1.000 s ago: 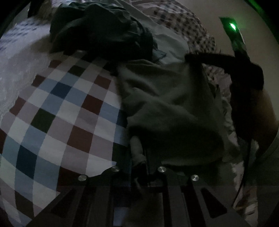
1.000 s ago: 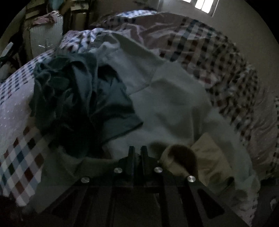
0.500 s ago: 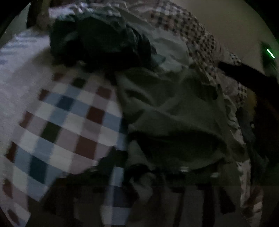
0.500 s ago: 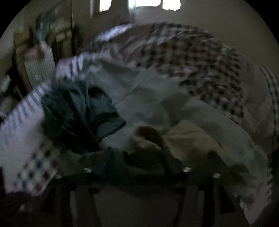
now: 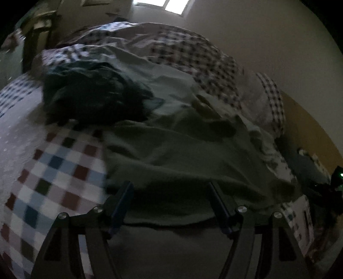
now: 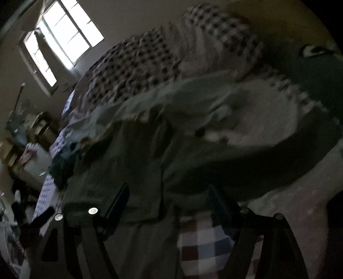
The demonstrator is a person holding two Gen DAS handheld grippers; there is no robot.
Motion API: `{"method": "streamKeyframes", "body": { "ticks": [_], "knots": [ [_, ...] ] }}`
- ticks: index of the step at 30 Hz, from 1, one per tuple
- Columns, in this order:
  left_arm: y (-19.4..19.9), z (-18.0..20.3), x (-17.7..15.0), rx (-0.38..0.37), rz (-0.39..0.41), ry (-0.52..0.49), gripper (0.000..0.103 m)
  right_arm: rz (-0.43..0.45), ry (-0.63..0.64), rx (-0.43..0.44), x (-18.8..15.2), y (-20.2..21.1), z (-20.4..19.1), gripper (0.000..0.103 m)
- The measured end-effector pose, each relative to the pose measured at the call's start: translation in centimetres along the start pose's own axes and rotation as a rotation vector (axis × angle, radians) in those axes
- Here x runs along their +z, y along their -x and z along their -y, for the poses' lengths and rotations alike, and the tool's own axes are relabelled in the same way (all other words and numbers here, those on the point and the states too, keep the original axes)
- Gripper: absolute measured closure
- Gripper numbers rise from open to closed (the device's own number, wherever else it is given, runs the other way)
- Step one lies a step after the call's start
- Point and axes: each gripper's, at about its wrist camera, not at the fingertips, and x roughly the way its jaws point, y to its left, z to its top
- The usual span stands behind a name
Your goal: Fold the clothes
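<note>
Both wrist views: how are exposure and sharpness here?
Left wrist view: dim, underexposed; the dark garment pile is nearly black, the checked bedsheet motion-blurred. Right wrist view: tilted, smeared; the window is blown out.

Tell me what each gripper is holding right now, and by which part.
Nothing is held. The left gripper and right gripper both stand open over the grey-green garment.

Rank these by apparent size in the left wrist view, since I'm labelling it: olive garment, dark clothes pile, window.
1. Olive garment, largest, though it lies nearest the camera.
2. Dark clothes pile.
3. Window, smallest, but it is far off and cut by the frame edge.
</note>
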Motion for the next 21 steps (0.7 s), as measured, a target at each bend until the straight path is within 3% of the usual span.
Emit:
{"method": "streamKeyframes", "body": {
  "ticks": [8, 13, 21],
  "knots": [
    [-3.2, 4.2, -1.7, 0.051, -0.027, -0.065, 0.028, -0.028, 0.207, -0.042, 1.8, -7.9, -2.3, 0.023],
    [-5.7, 5.7, -2.9, 0.133, -0.086, -0.157, 0.027, -0.113, 0.359, -0.132, 1.7, -12.2, -2.4, 0.046],
    [-6.3, 5.8, -3.1, 0.143, -0.079, -0.164, 0.023, -0.077, 0.48, -0.061, 1.9, -12.7, -4.1, 0.047]
  ]
}}
